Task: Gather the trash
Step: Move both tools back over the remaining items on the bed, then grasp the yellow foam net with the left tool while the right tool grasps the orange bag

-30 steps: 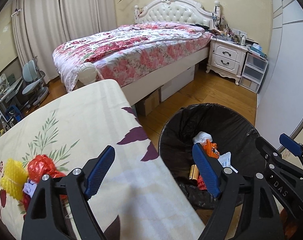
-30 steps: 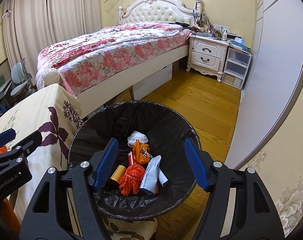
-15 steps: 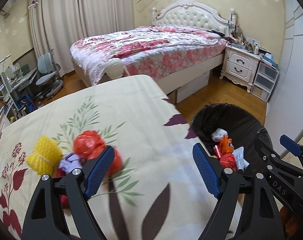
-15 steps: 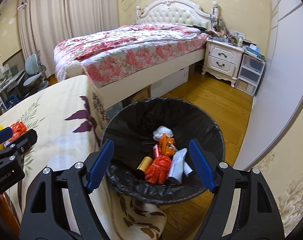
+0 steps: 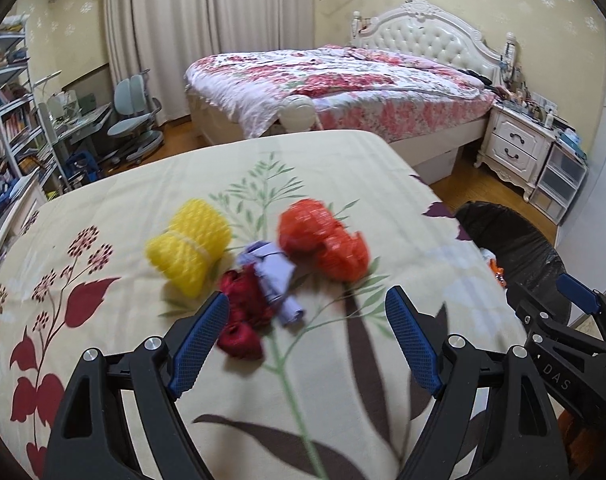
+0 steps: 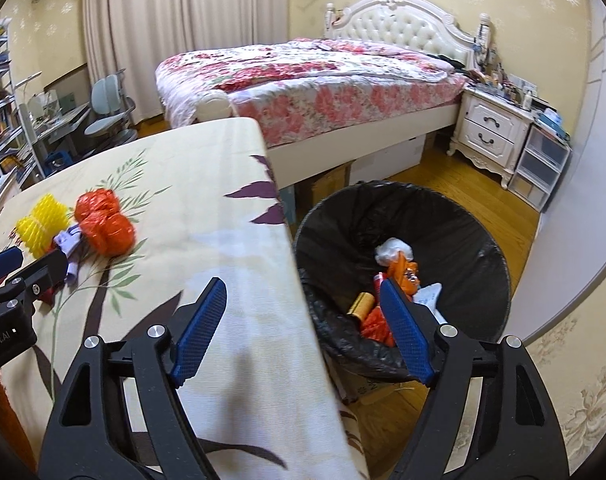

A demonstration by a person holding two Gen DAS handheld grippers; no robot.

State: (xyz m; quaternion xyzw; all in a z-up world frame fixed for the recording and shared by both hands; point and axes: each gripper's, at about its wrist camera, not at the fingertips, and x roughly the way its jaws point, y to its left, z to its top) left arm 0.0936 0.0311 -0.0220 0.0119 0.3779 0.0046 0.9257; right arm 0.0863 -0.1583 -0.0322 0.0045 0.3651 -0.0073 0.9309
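L gripper (image 5: 306,338) jaws apart over tablecloth (image 5: 343,184), trash pile w/ yellow foam net (image 5: 189,250), orange net (image 5: 323,242) at its 12, R gripper (image 6: 303,328) jaws apart, empty, bin (image 6: 403,216) at its 1 w/ trash inside

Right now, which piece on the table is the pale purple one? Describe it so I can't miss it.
On the floral tablecloth, find the trash cluster ahead of the open left gripper. The crumpled lilac wrapper lies in its middle, between the yellow foam net and the orange net, against the dark red bundle; nothing else there is pale.

Left tool (image 5: 307,340) and right tool (image 6: 303,328), jaws spread wide, empty.
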